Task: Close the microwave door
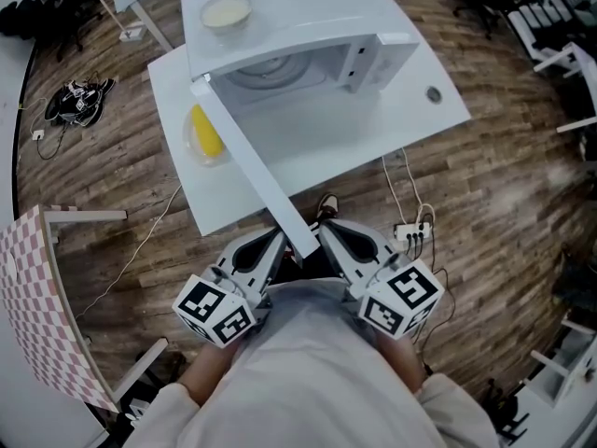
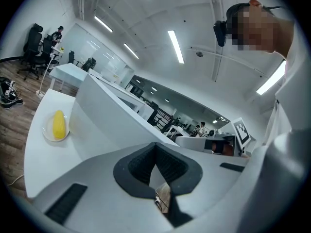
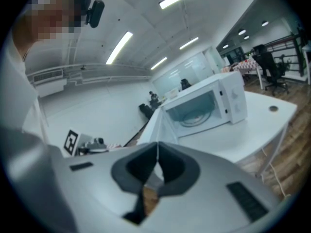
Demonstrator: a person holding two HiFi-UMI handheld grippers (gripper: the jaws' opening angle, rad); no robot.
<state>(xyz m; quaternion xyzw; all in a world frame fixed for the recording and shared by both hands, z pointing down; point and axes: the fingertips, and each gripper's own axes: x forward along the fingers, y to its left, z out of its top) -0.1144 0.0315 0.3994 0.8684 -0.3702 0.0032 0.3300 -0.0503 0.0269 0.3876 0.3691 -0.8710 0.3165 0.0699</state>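
Both the left gripper (image 1: pixel 276 239) and right gripper (image 1: pixel 328 233), jaws shut and empty, flank the free edge of the door (image 1: pixel 250 161), swung wide from the microwave (image 1: pixel 308 28). Closing not begun; next, push its outer face round.

Both were pulled in low, close to the person's body. The left gripper (image 1: pixel 277 239) and right gripper (image 1: pixel 328 233) angled toward each other, tips near each other, fingers (image 2: pixel 139 166) pressed together on both, gripping nothing.
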